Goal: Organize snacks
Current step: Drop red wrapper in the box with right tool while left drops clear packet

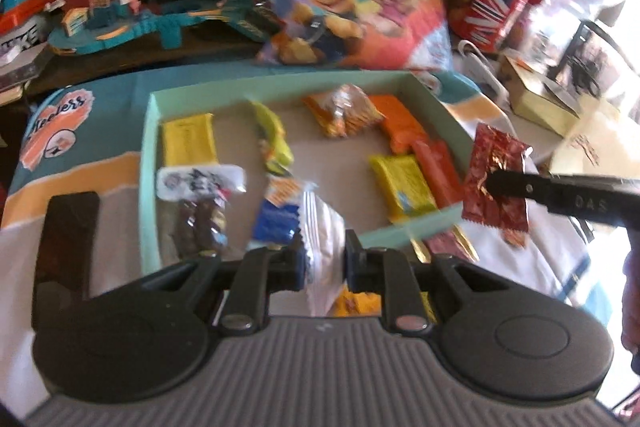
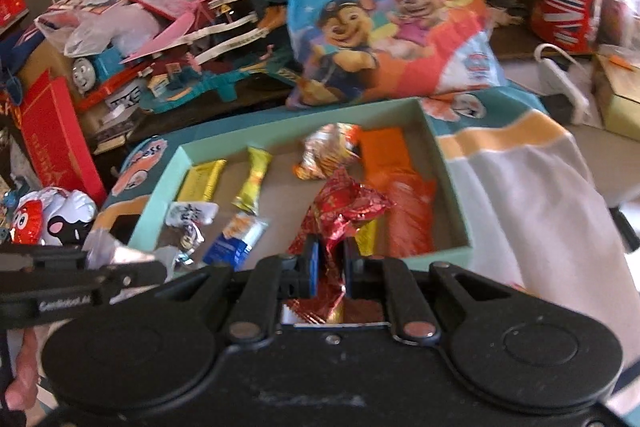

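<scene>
Left wrist view, clear packet [image 1: 320,247]: thin, light, slippery film; best pinched at its flat edge.
Left gripper [image 1: 322,263]: jaws narrow, clamped on that clear packet, with the green tray [image 1: 146,163] just ahead.
Right wrist view, red foil packet [image 2: 340,211]: crinkly, light, easily creased; take the sealed end.
Right gripper [image 2: 331,263]: nearly closed, pinching the red foil packet over the tray's near edge.

Shallow mint-green box [image 1: 149,163] open, holding scattered snacks: yellow bars [image 1: 188,143] at 9 and 4 o'clock, orange packets [image 1: 394,119] at 1 o'clock. White-and-clear packet [image 1: 320,251] pinched upright at 6 o'clock edge. Crumpled red foil packet [image 2: 340,211] held above box interior.
</scene>
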`<state>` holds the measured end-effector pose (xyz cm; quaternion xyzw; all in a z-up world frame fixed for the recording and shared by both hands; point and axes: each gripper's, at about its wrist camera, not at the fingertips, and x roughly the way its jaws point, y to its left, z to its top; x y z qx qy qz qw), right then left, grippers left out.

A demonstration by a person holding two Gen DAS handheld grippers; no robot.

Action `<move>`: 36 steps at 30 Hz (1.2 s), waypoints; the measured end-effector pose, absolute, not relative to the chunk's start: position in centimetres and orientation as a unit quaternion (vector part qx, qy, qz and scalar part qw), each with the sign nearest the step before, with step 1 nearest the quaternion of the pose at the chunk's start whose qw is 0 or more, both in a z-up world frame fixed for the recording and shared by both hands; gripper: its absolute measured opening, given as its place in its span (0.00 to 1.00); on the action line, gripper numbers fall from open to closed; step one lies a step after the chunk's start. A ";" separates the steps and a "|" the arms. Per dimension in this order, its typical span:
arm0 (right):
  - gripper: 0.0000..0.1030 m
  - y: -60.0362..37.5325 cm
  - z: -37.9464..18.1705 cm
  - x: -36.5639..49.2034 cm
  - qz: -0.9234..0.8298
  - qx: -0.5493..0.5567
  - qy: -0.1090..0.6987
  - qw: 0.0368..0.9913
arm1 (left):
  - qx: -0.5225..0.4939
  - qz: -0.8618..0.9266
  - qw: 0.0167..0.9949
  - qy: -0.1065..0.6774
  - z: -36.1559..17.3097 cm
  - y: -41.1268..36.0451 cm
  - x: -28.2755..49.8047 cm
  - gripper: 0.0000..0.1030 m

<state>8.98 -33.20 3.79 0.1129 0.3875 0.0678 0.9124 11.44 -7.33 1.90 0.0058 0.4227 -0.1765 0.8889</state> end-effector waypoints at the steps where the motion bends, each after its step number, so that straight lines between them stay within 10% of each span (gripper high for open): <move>1: 0.12 -32.9 3.7 9.8 0.072 0.114 0.391 0.911 | 0.001 -0.172 0.889 0.424 1.8 -7.0 12.2 0.17; 14: 0.12 -29.5 0.4 16.5 0.103 0.105 0.433 0.889 | -0.003 -0.142 0.886 0.441 -1.1 -6.4 19.6 0.18; 16: 0.17 -29.3 -0.1 17.0 0.113 0.108 0.440 0.884 | 0.004 -0.130 0.888 0.440 -1.3 -6.6 20.0 0.41; 18: 0.44 -29.1 -0.4 17.5 0.109 0.108 0.444 0.883 | 0.010 -0.109 0.894 0.434 -1.5 -6.5 20.0 0.92; 19: 0.64 -29.1 -0.4 17.5 0.105 0.109 0.441 0.885 | 0.014 -0.097 0.899 0.427 -1.5 -6.5 19.9 0.96; 23: 0.98 -29.9 0.3 16.7 0.084 0.120 0.420 0.896 | 0.018 -0.085 0.898 0.431 -1.6 -6.0 19.0 1.00; 36: 1.00 -32.1 1.7 12.1 0.056 0.135 0.416 0.898 | -0.009 -0.084 0.891 0.446 -1.3 -4.6 13.7 1.00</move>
